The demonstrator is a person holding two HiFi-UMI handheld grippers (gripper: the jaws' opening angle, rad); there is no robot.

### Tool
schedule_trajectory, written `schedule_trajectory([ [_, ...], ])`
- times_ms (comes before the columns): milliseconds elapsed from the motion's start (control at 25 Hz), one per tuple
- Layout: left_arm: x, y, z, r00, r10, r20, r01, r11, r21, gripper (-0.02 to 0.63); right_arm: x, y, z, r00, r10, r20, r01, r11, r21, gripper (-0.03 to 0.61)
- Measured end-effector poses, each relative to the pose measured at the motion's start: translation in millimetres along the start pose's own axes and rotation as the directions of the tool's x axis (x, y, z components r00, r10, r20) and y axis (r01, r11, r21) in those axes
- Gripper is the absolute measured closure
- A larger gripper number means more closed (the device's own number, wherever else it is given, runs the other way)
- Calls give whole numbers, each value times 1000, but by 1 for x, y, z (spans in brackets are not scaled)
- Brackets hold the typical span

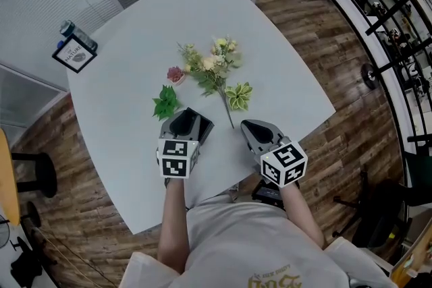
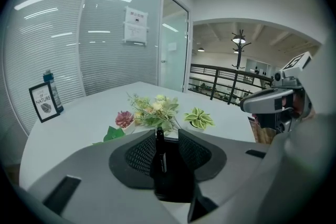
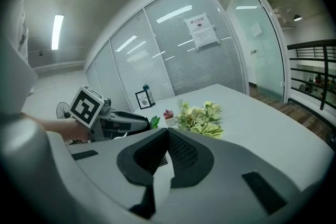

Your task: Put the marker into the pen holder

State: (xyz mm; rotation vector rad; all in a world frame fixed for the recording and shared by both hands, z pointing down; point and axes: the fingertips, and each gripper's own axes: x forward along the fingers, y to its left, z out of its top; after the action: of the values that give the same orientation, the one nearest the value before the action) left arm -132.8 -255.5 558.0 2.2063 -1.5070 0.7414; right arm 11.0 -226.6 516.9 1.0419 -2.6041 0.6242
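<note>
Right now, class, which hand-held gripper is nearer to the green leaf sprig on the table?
Left. The left hand-held gripper is close beside the green leaf sprig, on its near-right side; the right hand-held gripper lies farther right, beyond the flower stem.

Steep overhead head view; two low gripper views across the table toward shared flowers.

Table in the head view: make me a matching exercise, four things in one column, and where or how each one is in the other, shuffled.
1 marker
2 framed sign
3 right gripper
4 left gripper

A jaws together, nothing between
B far left of the table, beside a bottle
C jaws apart
D between the parted jaws

Pairs: 1-D, 2-B, 3-A, 4-C
</note>
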Motion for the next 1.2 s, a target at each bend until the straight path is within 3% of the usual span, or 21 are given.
schedule_trajectory([
  [240, -21, 6, 20, 990, 0, 144, 12, 996, -86, 477, -3, 6, 16, 999, 6, 33, -5, 1000, -26, 561],
  [480, -56, 10, 35, 969, 38, 244, -9, 993, -116, 502, 0, 21, 36, 996, 38, 80, -35, 999, -32, 561],
  [800, -104, 19, 40, 947, 107, 302, -63, 986, -153, 592, -2, 44, 56, 988, 81, 135, -74, 996, -57, 561],
  [1200, -120, 5, 30, 945, 99, 310, -38, 980, -195, 601, -8, 59, 58, 984, 117, 133, -110, 992, -55, 561],
])
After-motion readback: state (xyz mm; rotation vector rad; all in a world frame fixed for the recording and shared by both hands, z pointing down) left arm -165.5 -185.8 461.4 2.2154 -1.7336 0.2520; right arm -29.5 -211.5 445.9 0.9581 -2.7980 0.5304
